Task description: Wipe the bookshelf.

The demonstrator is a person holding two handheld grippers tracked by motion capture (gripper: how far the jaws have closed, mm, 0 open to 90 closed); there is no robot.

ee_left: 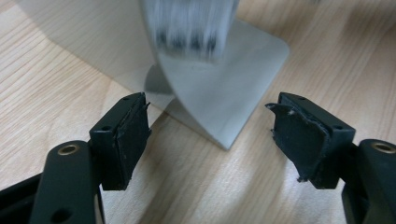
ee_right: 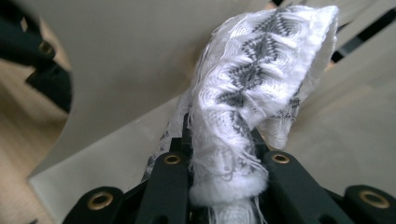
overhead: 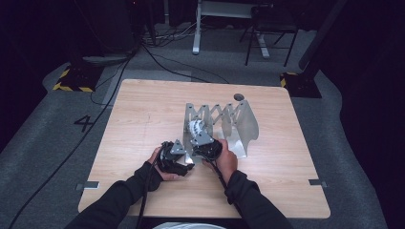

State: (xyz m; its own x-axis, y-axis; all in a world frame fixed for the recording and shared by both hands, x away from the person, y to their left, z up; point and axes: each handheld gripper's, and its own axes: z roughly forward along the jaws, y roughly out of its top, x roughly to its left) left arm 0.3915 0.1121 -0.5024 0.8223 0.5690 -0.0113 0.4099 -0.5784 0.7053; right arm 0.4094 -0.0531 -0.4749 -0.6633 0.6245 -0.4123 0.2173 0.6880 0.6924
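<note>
The right claw (ee_right: 224, 172) is clamped on a white and grey cloth (ee_right: 252, 84), which sticks up mid-frame beside the metal rack (overhead: 239, 121). Lower left, the left claw (ee_left: 210, 140) is apart, empty, above the desk (overhead: 143, 109).

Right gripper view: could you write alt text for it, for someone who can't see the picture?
A rolled white cloth with a grey zigzag pattern is clamped between the two black jaws of the right gripper, its frayed end sticking up. Behind it stand the pale metal plates of a rack, with a strip of wooden table at the left.
</note>
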